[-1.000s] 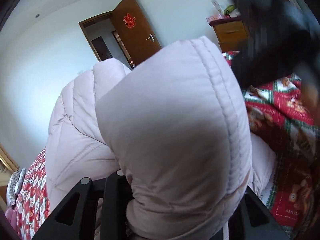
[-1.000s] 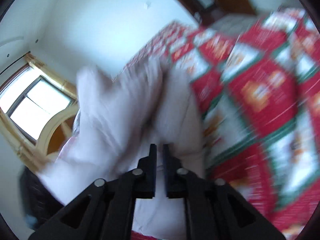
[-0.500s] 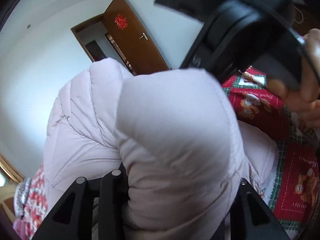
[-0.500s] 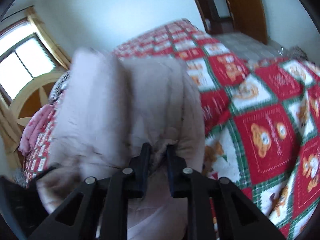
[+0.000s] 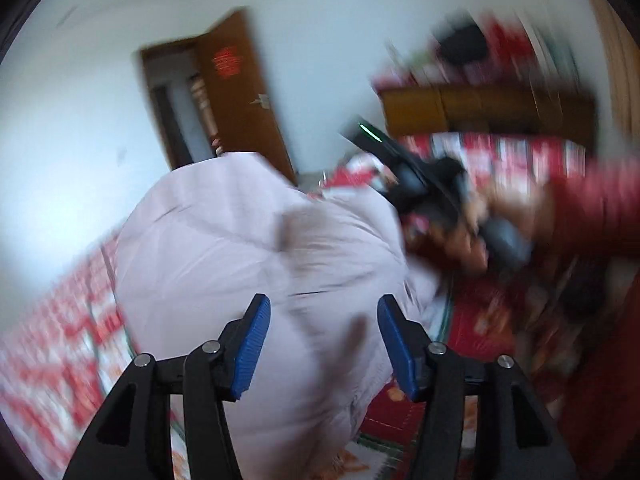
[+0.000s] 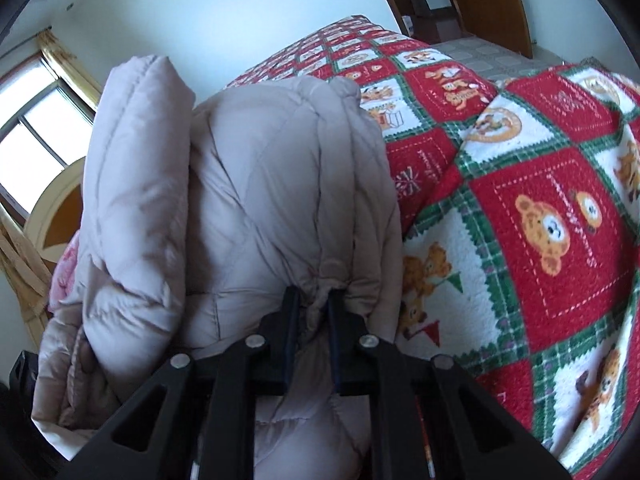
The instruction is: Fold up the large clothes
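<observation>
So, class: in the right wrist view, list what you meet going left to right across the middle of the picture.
Window → folded puffer jacket, pinched by the right tongs → teddy-bear patchwork quilt.

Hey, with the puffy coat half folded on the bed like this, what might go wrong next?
The left gripper has just been opening and its pads no longer press the pale puffer jacket, so the springy fold could puff back open. The right gripper pinches only a small bunch of fabric; it might slip. The jacket could also drag the red patchwork quilt.
</observation>
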{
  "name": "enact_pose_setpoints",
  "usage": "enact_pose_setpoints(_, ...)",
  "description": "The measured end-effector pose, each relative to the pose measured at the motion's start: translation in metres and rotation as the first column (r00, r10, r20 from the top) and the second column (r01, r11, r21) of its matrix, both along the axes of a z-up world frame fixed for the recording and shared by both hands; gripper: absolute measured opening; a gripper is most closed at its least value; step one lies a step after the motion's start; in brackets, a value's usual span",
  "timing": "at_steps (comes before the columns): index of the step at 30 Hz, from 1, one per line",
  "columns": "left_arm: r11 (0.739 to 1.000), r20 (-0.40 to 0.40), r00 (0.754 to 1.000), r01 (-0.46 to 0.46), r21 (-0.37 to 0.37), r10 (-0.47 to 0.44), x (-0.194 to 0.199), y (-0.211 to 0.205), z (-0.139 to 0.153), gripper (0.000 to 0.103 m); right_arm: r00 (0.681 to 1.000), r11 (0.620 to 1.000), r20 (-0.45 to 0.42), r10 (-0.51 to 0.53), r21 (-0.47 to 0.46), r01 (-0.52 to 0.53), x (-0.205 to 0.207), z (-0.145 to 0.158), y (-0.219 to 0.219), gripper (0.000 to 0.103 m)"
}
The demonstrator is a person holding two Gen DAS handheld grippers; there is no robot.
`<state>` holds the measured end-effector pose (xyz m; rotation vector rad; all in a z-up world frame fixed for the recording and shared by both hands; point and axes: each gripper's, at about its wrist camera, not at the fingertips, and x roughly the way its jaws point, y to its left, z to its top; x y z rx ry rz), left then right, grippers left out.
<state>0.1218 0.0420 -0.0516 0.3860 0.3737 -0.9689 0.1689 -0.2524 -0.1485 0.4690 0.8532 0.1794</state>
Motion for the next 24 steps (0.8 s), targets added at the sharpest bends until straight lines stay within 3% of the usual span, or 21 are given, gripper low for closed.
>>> enact_pose_setpoints(2,0.98,-0.111,0.988,-0.127,-0.155,0.11,0.036,0.037,0.016,0.072,1.0,1.0,0.0,-0.014,-0.001,0.014,0.001,-0.002,0.001,0.013)
enact_pose_setpoints(3,0.958,-0.153,0.974,-0.197,-0.207,0.167,0.051,0.053,0.019,0.074,1.0,1.0,0.001,-0.024,-0.009,0.024,0.001,-0.002,0.003,0.013)
enact_pose_setpoints(4,0.918,-0.226,0.941,-0.307,-0.252,0.253,0.076,0.07,0.02,0.074,0.999,0.999,0.003,-0.032,-0.021,0.032,-0.002,-0.001,0.007,0.013)
enact_pose_setpoints(7,0.823,-0.38,0.837,-0.504,-0.26,0.393,0.143,0.083,0.014,0.074,0.999,0.996,0.017,-0.051,-0.077,0.052,-0.006,-0.001,0.016,0.013)
enact_pose_setpoints(9,0.801,-0.415,0.8,-0.553,-0.229,0.434,0.174,0.073,0.006,0.074,0.997,0.992,0.028,-0.066,-0.106,0.068,-0.009,-0.001,0.022,0.013)
enact_pose_setpoints(14,0.832,-0.471,0.816,-0.49,-0.26,0.334,0.188,0.012,-0.004,0.074,0.995,0.991,0.038,-0.088,-0.101,0.091,-0.016,-0.005,0.024,0.013)
enact_pose_setpoints(19,0.896,-0.356,0.867,-0.42,-0.146,0.348,0.167,-0.046,-0.006,0.074,0.995,0.988,0.044,-0.091,-0.118,0.096,-0.019,-0.004,0.024,0.013)
enact_pose_setpoints(21,0.899,-0.3,0.875,-0.426,-0.106,0.38,0.158,-0.056,-0.006,0.074,0.994,0.987,0.049,-0.093,-0.124,0.099,-0.018,-0.005,0.025,0.013)
enact_pose_setpoints(24,0.889,-0.269,0.866,-0.454,-0.066,0.422,0.162,-0.061,-0.009,0.076,0.994,0.987,0.058,-0.095,-0.127,0.102,-0.02,-0.005,0.026,0.013)
